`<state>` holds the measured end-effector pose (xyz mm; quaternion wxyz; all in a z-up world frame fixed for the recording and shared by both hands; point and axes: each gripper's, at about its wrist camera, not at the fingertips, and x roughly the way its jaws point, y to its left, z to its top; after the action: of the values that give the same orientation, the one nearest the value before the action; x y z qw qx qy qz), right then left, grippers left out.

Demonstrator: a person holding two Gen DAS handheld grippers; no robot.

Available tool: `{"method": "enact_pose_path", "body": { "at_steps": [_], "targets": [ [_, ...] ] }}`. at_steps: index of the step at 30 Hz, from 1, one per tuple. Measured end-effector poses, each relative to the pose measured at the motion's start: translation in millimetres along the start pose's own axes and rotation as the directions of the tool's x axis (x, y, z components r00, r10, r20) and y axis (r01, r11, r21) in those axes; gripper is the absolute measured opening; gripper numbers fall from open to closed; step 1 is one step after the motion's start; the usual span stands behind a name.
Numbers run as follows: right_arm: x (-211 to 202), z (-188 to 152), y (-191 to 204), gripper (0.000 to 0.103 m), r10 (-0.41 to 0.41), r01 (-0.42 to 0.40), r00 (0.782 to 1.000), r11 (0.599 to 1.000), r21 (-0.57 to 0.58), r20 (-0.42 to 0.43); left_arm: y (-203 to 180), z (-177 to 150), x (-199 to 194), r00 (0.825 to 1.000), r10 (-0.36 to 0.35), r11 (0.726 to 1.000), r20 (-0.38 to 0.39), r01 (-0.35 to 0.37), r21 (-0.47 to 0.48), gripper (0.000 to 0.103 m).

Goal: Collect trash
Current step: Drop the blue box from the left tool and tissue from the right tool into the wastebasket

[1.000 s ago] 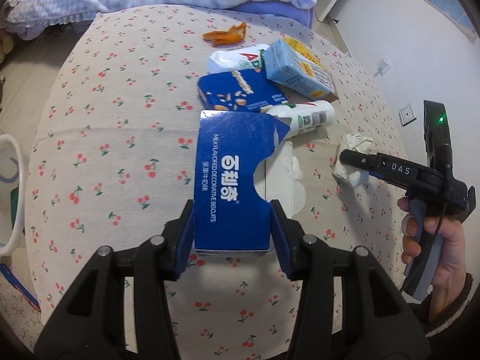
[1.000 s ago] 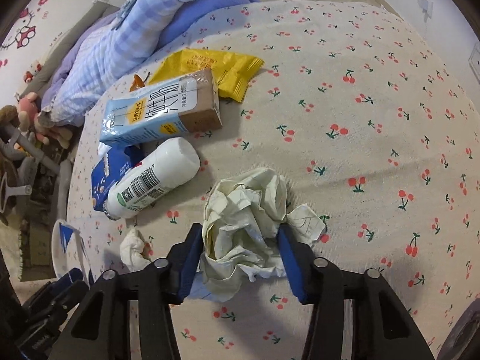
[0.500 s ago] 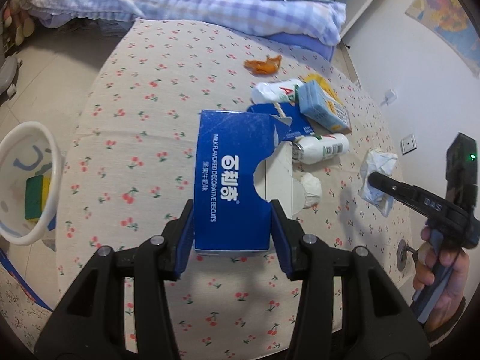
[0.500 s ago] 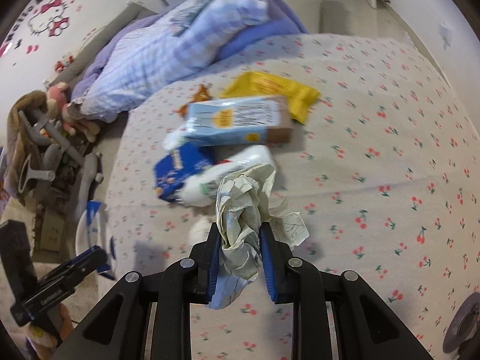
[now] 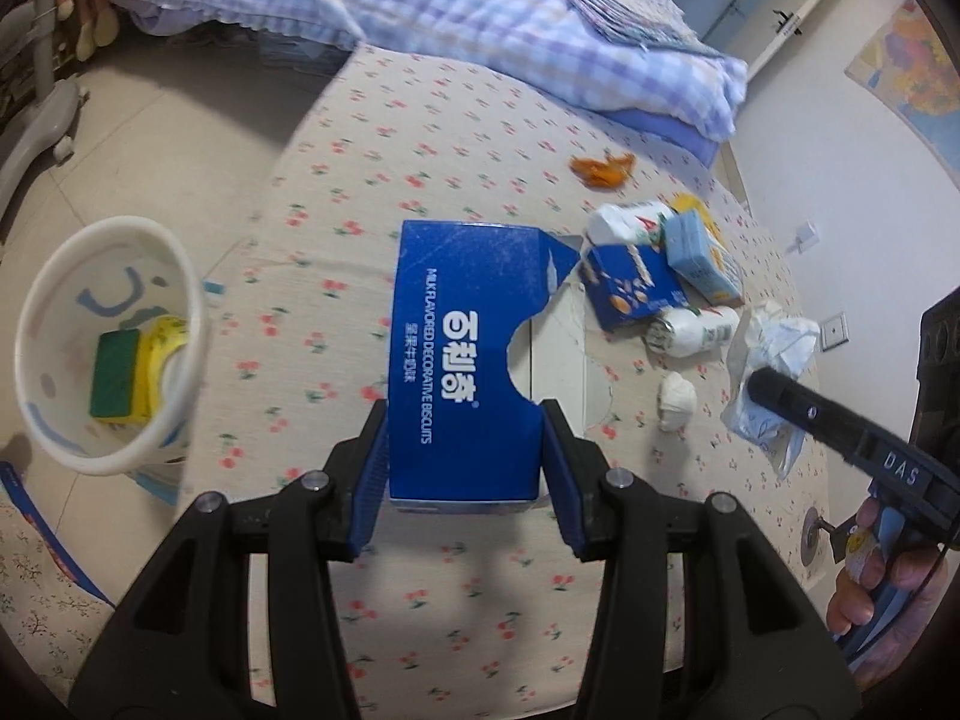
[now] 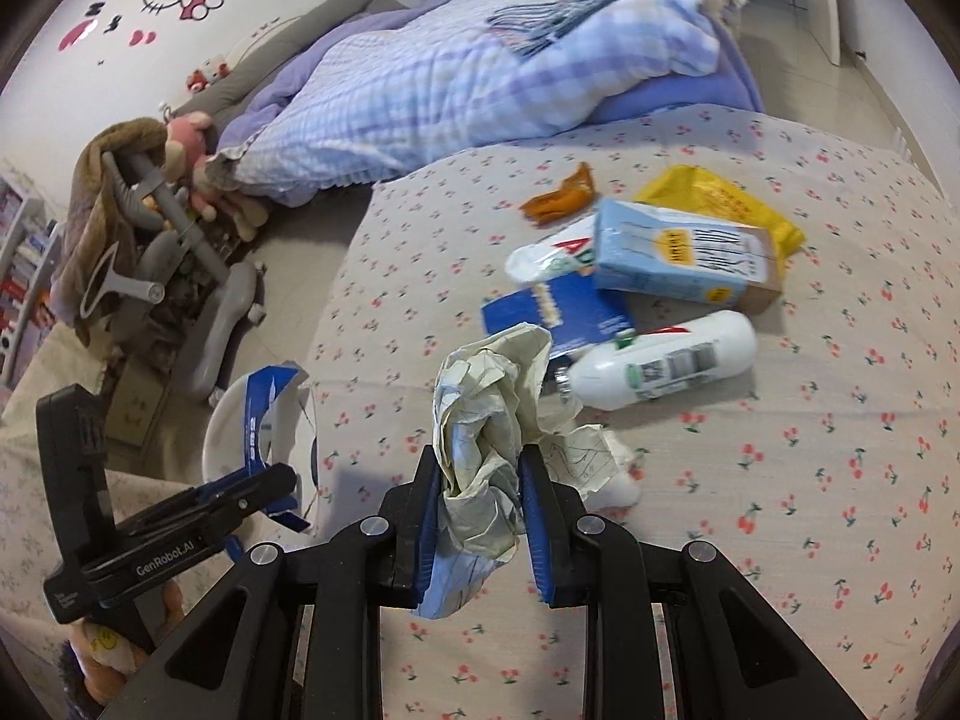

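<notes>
in a bedroom, a cherry-print tablecloth (image 5: pixel 456 138) carries scattered trash beside a white bin (image 5: pixel 108 348) on the floor. the left gripper (image 5: pixel 465 438), jaws part open, clamps a blue biscuit box (image 5: pixel 462 348) just right of the bin. the right gripper (image 6: pixel 477 480), nearly closed, squeezes crumpled paper (image 6: pixel 486 408) above the cloth, farther from the bin.

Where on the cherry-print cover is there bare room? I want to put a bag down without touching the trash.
Bare cloth runs from the left edge across to the torn blue biscuit box, and on the near right beyond the white bottle. It is crowded at the far middle: milk carton, yellow wrapper, orange peel and small blue box.
</notes>
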<state>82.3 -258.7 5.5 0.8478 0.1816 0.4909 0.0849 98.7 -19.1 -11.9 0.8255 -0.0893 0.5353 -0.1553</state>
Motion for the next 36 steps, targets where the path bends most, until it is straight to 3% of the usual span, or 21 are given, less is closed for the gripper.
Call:
{"method": "enact_pose_path", "body": {
  "at_steps": [11, 18, 25, 29, 31, 33, 36],
  "targets": [
    [44.7, -3.9, 59.5, 0.026, 0.014, -0.022, 0.997, 0.995, -0.101, -0.08, 95.7, 20.9, -39.9, 0.993, 0.076, 0.984, 0.086, -0.061, -0.17, 0.049],
    [84.8, -4.4, 98.6, 0.026, 0.011, -0.034, 0.99, 0.987, -0.158, -0.144, 168.8, 18.3, -34.5, 0.986, 0.161, 0.953, 0.041, -0.145, -0.265, 0.049],
    [115.7, -1.8, 143.9, 0.027, 0.046, -0.079, 0.985, 0.977, -0.196, -0.169, 202.6, 20.5, -29.7, 0.977, 0.21, 0.937, 0.022, -0.195, -0.289, 0.049],
    [134.2, -5.6, 164.5, 0.027, 0.052, -0.093, 0.98, 0.973, -0.209, -0.194, 212.2, 22.8, -29.4, 0.979, 0.2, 0.942, 0.038, -0.181, -0.281, 0.05],
    [142.2, -5.6, 174.6, 0.027, 0.061, -0.105, 0.978, 0.971, -0.214, -0.201, 213.9, 23.9, -29.9, 0.977, 0.21, 0.943, 0.039, -0.192, -0.272, 0.062],
    [147.0, -4.1, 183.2, 0.028, 0.078, -0.12, 0.977, 0.97, -0.209, -0.199, 218.2, 21.1, -37.8, 0.969, 0.238, 0.937, 0.068, -0.21, -0.28, 0.086],
    [151.3, -4.5, 193.4, 0.029, 0.099, -0.141, 0.975, 0.967, -0.21, -0.199, 223.5, 18.1, -46.9, 0.958, 0.275, 0.929, 0.084, -0.242, -0.278, 0.089]
  ]
}}
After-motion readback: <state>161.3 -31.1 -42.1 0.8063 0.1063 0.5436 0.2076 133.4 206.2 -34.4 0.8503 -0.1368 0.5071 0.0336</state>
